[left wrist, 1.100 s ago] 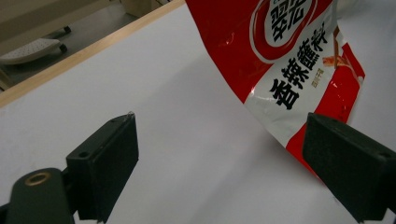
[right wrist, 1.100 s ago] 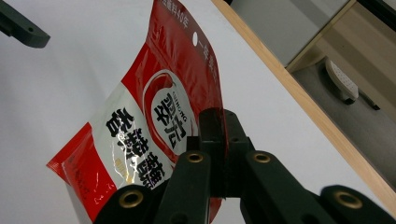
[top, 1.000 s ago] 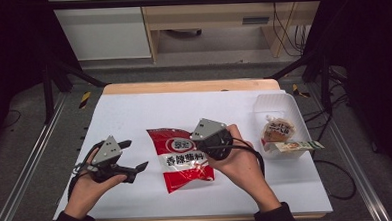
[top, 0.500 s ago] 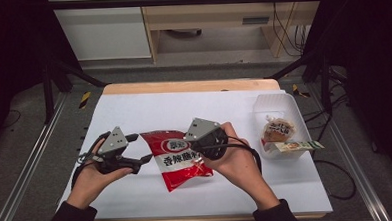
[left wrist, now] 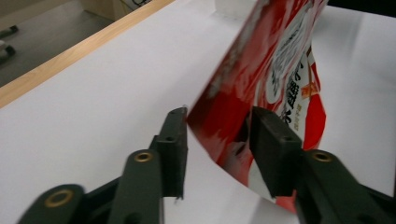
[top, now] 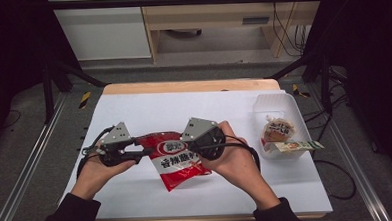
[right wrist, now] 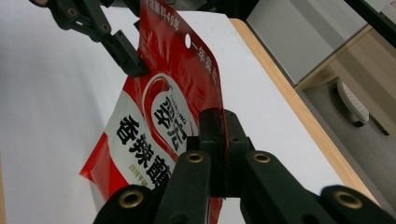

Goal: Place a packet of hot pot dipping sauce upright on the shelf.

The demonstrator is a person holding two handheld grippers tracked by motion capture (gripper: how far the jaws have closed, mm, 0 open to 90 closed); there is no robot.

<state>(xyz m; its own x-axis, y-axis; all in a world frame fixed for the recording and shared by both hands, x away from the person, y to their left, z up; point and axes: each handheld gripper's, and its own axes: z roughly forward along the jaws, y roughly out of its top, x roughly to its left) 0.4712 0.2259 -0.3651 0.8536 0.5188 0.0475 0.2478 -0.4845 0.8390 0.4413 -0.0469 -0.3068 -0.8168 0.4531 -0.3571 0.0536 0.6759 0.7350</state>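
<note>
Red snack bag (top: 178,157) lifted at frame centre above white table (top: 149,110). Right gripper (top: 201,140) jaws pinching bag's right edge; left gripper (top: 145,152) jaws spread, straddling bag's upper-left corner.

White sheet (top: 149,112) covered the table, with a strip of wooden tabletop (top: 183,86) bare along the far edge. Clear plastic container (top: 268,101) sat at the sheet's right side, holding a wrapped brown bun (top: 277,128), with a flat green-and-white packet (top: 298,146) at its near end, poking out past the right wall. Off the table: metal rail (top: 26,168) along the left, yellow-black marker (top: 85,99) on grey floor, pale cabinet (top: 105,29) behind, black cable (top: 337,184) looped at right.
</note>
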